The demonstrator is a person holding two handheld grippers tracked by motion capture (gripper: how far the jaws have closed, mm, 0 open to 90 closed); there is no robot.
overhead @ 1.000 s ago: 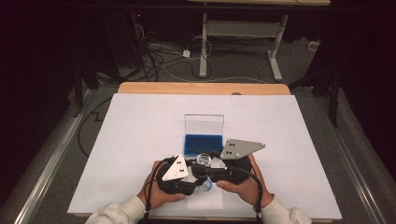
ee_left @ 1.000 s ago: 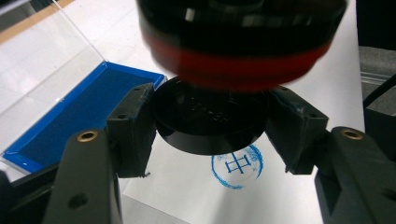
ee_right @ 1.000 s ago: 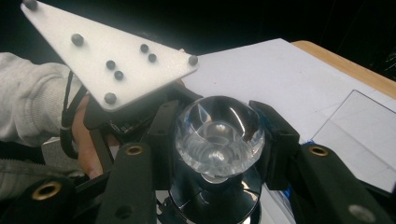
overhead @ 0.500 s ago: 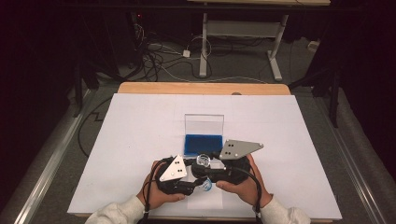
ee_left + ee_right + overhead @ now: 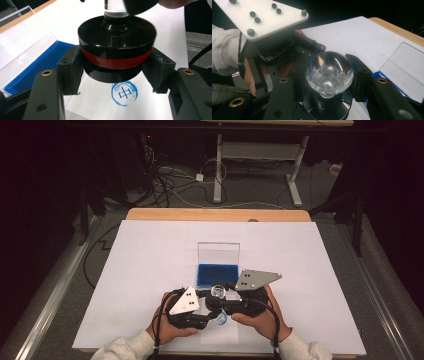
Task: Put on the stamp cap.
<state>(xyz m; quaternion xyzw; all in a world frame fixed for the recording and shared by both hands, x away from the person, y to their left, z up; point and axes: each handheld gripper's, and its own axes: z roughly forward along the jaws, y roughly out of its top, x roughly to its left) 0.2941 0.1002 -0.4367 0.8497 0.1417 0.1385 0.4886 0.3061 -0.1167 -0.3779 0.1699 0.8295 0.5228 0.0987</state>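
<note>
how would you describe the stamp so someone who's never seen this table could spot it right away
On the white sheet that covers the table, look at the near edge, just in front of the open blue ink pad case. The stamp hangs there between the left gripper and right gripper, above a round blue print. It is a round black body with a red band and a clear faceted knob.
</note>
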